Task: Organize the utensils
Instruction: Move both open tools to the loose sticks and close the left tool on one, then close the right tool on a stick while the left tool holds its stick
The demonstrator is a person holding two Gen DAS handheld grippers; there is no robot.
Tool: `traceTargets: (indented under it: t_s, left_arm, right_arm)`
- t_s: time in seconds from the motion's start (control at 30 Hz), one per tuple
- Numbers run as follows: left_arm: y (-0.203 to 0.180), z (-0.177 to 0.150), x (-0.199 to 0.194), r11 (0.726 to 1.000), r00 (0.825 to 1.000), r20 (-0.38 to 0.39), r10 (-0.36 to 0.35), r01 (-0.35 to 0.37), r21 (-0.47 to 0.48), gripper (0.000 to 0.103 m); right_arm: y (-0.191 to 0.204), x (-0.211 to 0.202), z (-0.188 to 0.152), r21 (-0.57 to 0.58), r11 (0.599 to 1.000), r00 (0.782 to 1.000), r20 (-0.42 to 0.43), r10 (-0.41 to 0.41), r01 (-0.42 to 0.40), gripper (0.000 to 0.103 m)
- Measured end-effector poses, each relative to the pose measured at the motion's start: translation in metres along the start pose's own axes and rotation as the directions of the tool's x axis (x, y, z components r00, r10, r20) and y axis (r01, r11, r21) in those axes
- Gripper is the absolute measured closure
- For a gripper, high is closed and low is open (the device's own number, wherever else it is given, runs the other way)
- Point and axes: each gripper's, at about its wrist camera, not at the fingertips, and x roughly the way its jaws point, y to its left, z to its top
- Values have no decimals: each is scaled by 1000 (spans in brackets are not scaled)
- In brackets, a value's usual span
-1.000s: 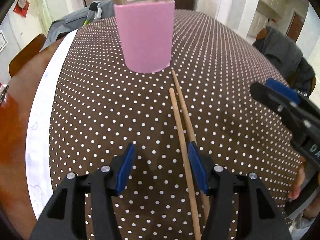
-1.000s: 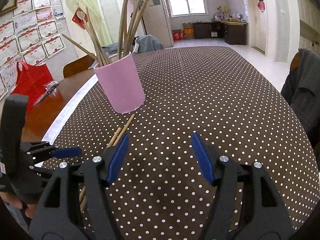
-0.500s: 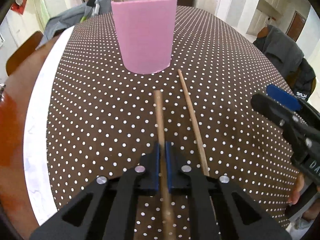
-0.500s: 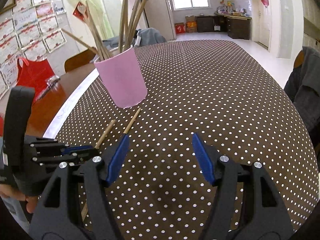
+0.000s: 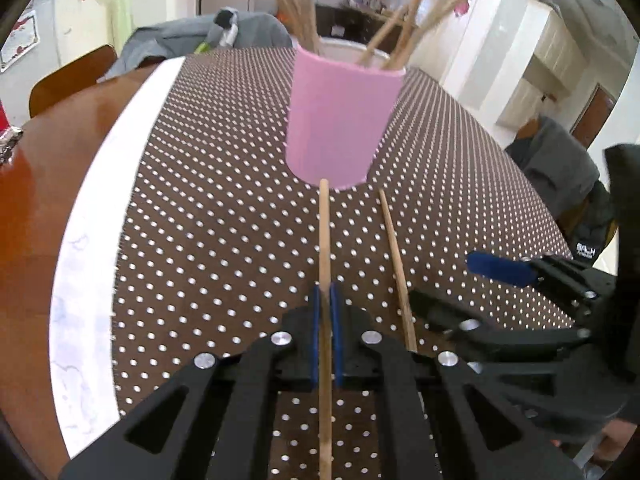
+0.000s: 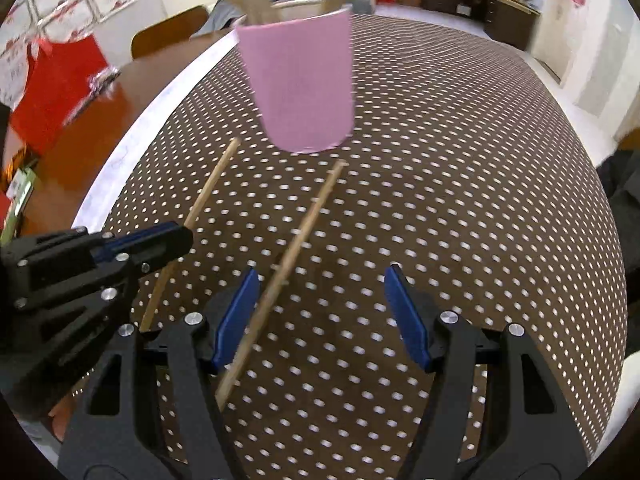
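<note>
One wooden chopstick (image 5: 325, 240) was clamped between the blue pads of the left gripper (image 5: 325, 320), its far end pointing ahead at the pink cup (image 5: 340, 120), where more sticks were stood. A second chopstick (image 6: 288, 256) was seen lying on the dotted tablecloth (image 6: 460, 200), running inside the parted jaws of the right gripper (image 6: 320, 312), close to the left pad, ungripped.

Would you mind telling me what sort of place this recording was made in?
Probably a home dining room. A large table under a polka-dot tablecloth holds a pink cup of chopsticks, a chair draped with a jacket stands beside it, and cabinets line the far wall.
</note>
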Motion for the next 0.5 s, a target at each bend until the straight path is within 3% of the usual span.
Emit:
traceTargets:
  t_s: [0.13,0.37,0.5]
  left_arm:
    - [8,1,-12,1000,1000,26,-17,18,-22,97]
    - [11,4,-25,998,997,52,-53,54,-27,97]
    - [6,7,-32,995,994,68,-91,93,-21,97]
  right_arm:
    - [10,13,11,-44,999,997,-65,-34,32,38]
    - [1,23,18,-90,996,986,-166,-27,12,84]
    - [-27,18,22,-47,998,979,-200,28,-38,92]
